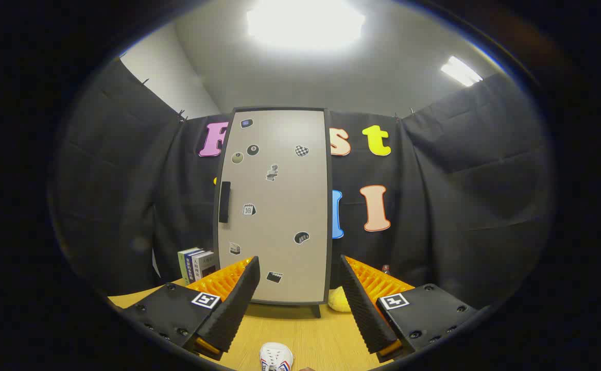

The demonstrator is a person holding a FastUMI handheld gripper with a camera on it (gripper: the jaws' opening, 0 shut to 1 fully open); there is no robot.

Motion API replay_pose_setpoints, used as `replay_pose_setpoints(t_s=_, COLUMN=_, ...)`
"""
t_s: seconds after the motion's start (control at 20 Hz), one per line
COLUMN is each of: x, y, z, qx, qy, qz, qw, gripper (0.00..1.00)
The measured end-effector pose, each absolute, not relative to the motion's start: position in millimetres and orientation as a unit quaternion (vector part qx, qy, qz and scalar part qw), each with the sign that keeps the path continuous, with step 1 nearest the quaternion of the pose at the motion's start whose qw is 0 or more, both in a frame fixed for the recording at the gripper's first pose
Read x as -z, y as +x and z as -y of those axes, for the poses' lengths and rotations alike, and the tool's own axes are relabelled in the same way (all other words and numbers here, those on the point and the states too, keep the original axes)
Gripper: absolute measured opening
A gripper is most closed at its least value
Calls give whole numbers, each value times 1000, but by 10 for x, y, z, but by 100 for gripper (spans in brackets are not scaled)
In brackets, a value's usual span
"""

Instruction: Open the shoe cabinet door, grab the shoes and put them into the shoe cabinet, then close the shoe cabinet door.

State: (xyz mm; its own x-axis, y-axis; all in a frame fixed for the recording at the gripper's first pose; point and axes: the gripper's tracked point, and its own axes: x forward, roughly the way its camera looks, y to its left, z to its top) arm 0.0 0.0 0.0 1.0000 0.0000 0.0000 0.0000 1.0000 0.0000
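I'm holding the gripper point(299, 288) spread, empty — aiming for the black bar handle point(224, 202) on the tall grey sticker-dotted cabinet door point(274, 206); hinge side probably right.

Handheld two-finger gripper point(298, 304) held level, pointing straight ahead. Ridged fingers point(233, 309) spread wide apart, gripping nothing. Square printed marker tags atop both finger mounts.

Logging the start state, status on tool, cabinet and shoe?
Tool open, holding nothing. Shoe cabinet door shut, handle on its left edge, beyond the fingers. White shoe on table between the fingers. Nothing blocking the door.
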Motion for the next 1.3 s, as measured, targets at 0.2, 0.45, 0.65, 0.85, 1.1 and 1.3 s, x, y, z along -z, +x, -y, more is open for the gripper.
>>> replay_pose_setpoints(t_s=0.2, x=-6, y=-44, z=-13, qx=0, qy=1, qz=-1, qw=1000, gripper=96)
replay_pose_setpoints(t_s=0.45, x=-70, y=-99, z=18, qx=4, qy=5, qz=9, qw=1000, gripper=96)
replay_pose_setpoints(t_s=0.65, x=-74, y=-133, z=14, qx=2, qy=13, qz=7, qw=1000, gripper=96)
replay_pose_setpoints(t_s=0.85, x=-138, y=-94, z=-55, qx=-6, qy=18, qz=11, qw=1000, gripper=96)
replay_pose_setpoints(t_s=1.1, x=-219, y=141, z=-293, qx=-35, qy=39, qz=1, qw=999, gripper=97)
replay_pose_setpoints(t_s=1.3, x=-349, y=525, z=-486, qx=-47, qy=43, qz=12, qw=998, gripper=97)
